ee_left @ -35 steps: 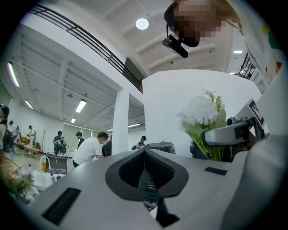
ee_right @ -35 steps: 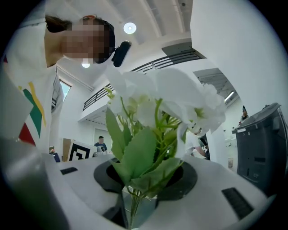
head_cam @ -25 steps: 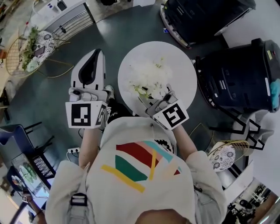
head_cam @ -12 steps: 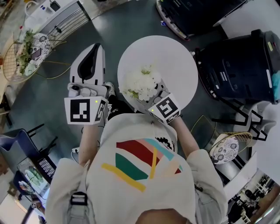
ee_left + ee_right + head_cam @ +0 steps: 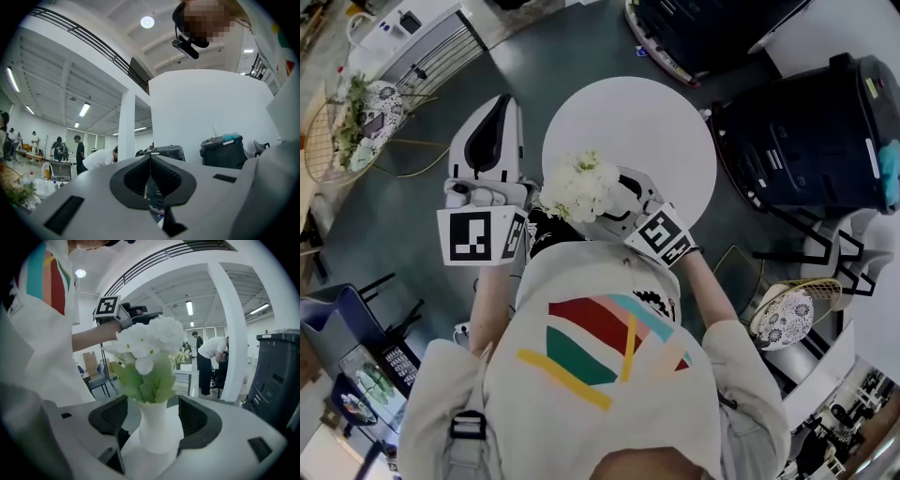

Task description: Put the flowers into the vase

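Note:
A white vase point(image 5: 158, 427) with white flowers point(image 5: 147, 341) and green leaves in it stands at the near left rim of the round white table point(image 5: 656, 122). In the head view the flowers point(image 5: 579, 186) hide the vase. My right gripper point(image 5: 607, 200) reaches around the vase from the near side. Its jaws are opening, and its pads point(image 5: 194, 418) stand clear of the vase on both sides. My left gripper point(image 5: 499, 112) hangs left of the table, off its edge. It points level and its jaws are shut with nothing between them point(image 5: 150, 161).
Two large black bins point(image 5: 806, 122) point(image 5: 712, 28) stand right of and behind the table. A wire chair with a patterned cushion point(image 5: 787, 323) is at the near right, another chair point(image 5: 356, 112) far left. Several people stand far off in the hall.
My right gripper has come down and toward the table's near left edge with the vase of flowers, and its jaws have spread apart from it. The left gripper has kept still.

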